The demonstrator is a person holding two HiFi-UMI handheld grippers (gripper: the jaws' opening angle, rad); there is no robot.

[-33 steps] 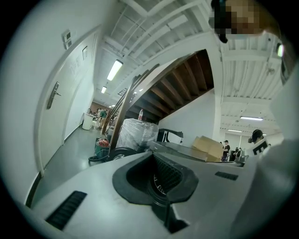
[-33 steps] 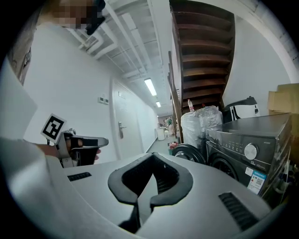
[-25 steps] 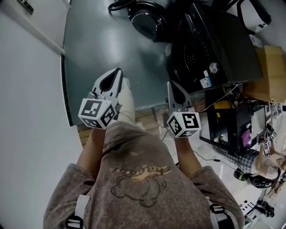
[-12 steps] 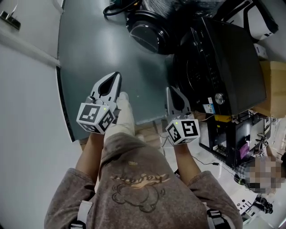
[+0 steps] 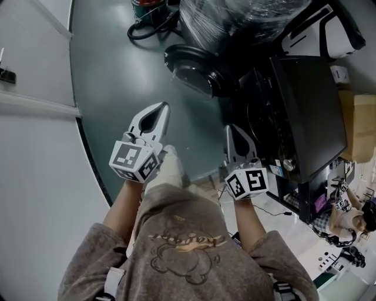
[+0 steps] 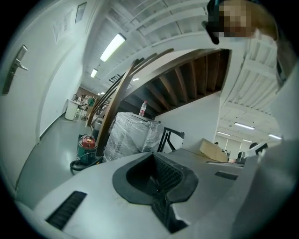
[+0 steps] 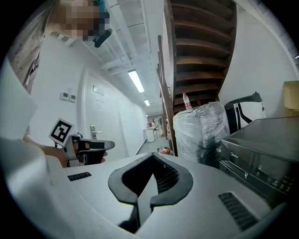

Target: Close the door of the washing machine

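Currently: left gripper (image 5: 157, 111), jaws fully closed, empty. Right gripper (image 5: 234, 130), jaws fully closed, empty. Both are held level ahead of the torso, likely on approach. Black front-loading washing machine (image 5: 305, 111) at right; its round door (image 5: 197, 70) hangs open over the grey floor (image 5: 117, 88), ahead of both grippers, untouched. Closed jaws would suit a push. Plastic-wrapped load (image 5: 235, 17) beyond.

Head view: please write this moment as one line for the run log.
door: open | left gripper: shut, empty | right gripper: shut, empty | touching washing machine: neither
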